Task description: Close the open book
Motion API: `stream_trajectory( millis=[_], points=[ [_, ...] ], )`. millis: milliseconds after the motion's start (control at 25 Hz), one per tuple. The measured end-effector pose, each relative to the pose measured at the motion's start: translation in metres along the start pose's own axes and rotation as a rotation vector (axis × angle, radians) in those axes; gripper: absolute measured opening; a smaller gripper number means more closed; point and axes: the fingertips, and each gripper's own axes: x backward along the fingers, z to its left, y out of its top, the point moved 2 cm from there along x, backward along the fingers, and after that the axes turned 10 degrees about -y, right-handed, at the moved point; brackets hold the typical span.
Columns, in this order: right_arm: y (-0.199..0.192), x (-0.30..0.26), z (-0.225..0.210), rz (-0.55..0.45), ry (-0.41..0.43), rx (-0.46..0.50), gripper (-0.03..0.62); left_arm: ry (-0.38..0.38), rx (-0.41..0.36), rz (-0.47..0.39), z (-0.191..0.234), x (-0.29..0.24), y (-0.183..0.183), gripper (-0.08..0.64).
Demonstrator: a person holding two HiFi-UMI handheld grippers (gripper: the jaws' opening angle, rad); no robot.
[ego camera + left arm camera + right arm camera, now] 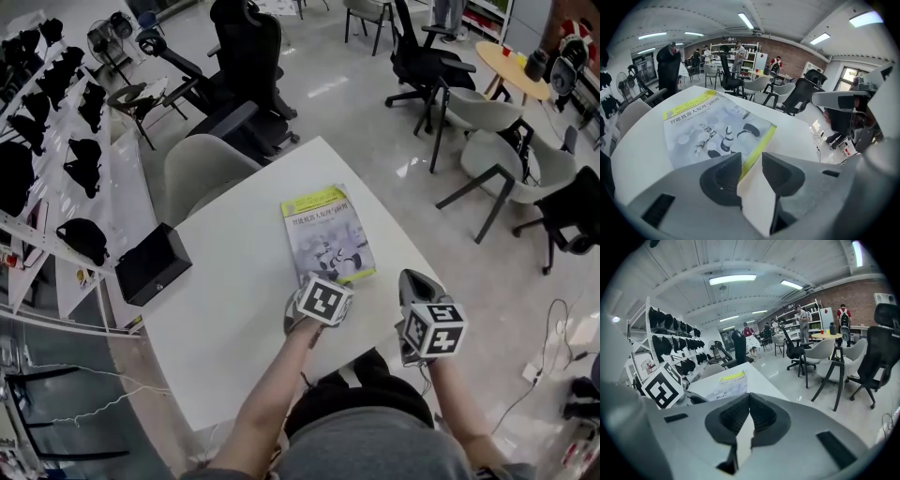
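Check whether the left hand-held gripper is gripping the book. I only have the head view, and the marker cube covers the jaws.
Observer: No grip. In the left gripper view, the left hand-held gripper has its jaws apart. The book has its near corner right at the tips, and it is not pinched.
Operator: Right one?
Observer: In the right gripper view, the right hand-held gripper has its jaws together with nothing between them.
Operator: Book fully shut?
Observer: It looks so. From the low angle of the left gripper view, the cover lies flat and no page is lifted at the near edge.
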Motion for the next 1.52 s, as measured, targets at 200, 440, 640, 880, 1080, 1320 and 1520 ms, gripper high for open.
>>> stream_trajectory(
  millis=[200, 440, 640, 880, 1080, 1320, 1520],
  points=[
    [-0.001, 0.001, -0.002, -0.005, -0.001, 0.001, 0.005, -0.03, 0.008, -0.004, -0.003, -0.001, -0.001, 0.148],
    [0.0, 0.006, -0.002, -0.011, 0.008, 0.004, 0.005, -0.018, 0.014, -0.112, -0.011, 0.017, 0.008, 0.149],
    [0.001, 0.005, 0.004, -0.016, 0.026, 0.009, 0.005, 0.025, 0.001, -0.234, -0.008, 0.04, 0.021, 0.144],
    [0.014, 0.007, 0.012, -0.037, 0.049, 0.014, 0.005, 0.096, 0.022, -0.386, 0.0, 0.072, 0.035, 0.106],
    [0.024, 0.009, 0.016, -0.063, 0.063, 0.016, 0.005, 0.159, 0.036, -0.497, 0.008, 0.099, 0.041, 0.086],
    [0.029, 0.012, 0.023, -0.082, 0.081, 0.026, 0.005, 0.235, 0.045, -0.59, 0.02, 0.128, 0.042, 0.042],
    [0.033, 0.015, 0.028, -0.091, 0.09, 0.038, 0.005, 0.286, 0.062, -0.652, 0.028, 0.148, 0.038, 0.009]
  ],
)
